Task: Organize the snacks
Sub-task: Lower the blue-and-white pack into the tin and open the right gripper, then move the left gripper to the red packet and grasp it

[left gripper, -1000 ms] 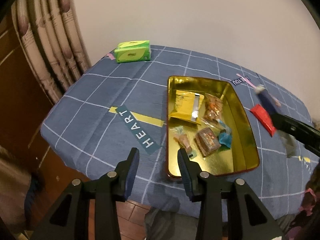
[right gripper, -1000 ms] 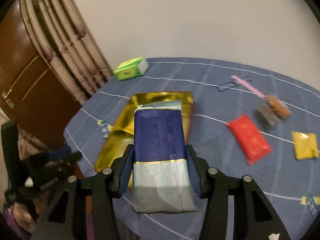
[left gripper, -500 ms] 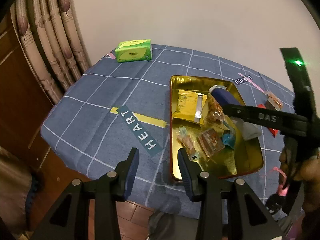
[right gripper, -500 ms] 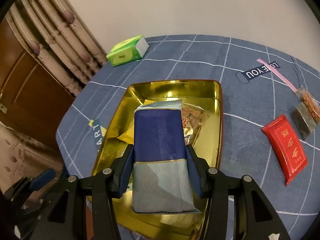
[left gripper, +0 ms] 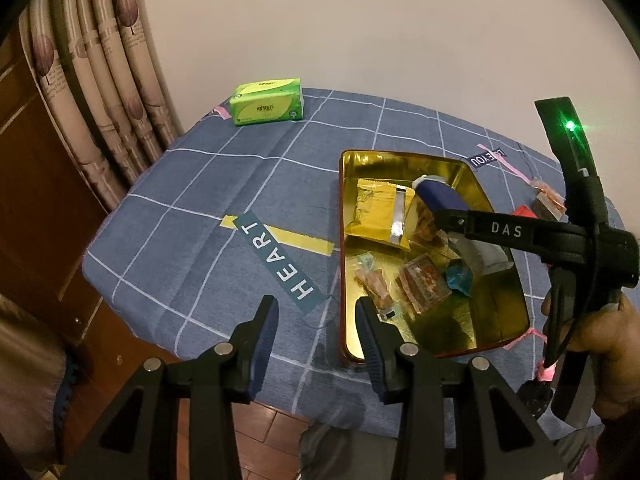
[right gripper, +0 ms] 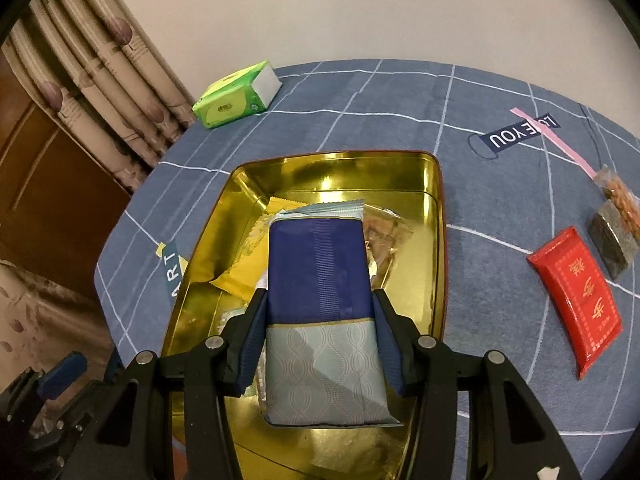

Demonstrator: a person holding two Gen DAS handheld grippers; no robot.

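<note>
A gold tin tray (left gripper: 504, 312) (right gripper: 436, 216) lies on the blue checked tablecloth and holds several snack packets, among them a yellow one (left gripper: 374, 212). My right gripper (right gripper: 320, 312) is shut on a blue and grey snack packet (right gripper: 318, 276) and holds it over the tray's middle; the packet also shows in the left wrist view (left gripper: 438, 196). My left gripper (left gripper: 316, 320) is open and empty, above the table's near edge by the tray's near left corner. A red packet (right gripper: 576, 296) and two small clear bags (right gripper: 614, 224) lie on the cloth right of the tray.
A green tissue pack (left gripper: 266, 102) (right gripper: 236, 94) sits at the table's far left corner. Curtains (left gripper: 92, 92) and a wooden door stand left of the table. The table edge drops off just ahead of my left gripper.
My right gripper has carried the blue and grey packet from right of the tray to over its middle and lower. The left gripper has barely moved.
</note>
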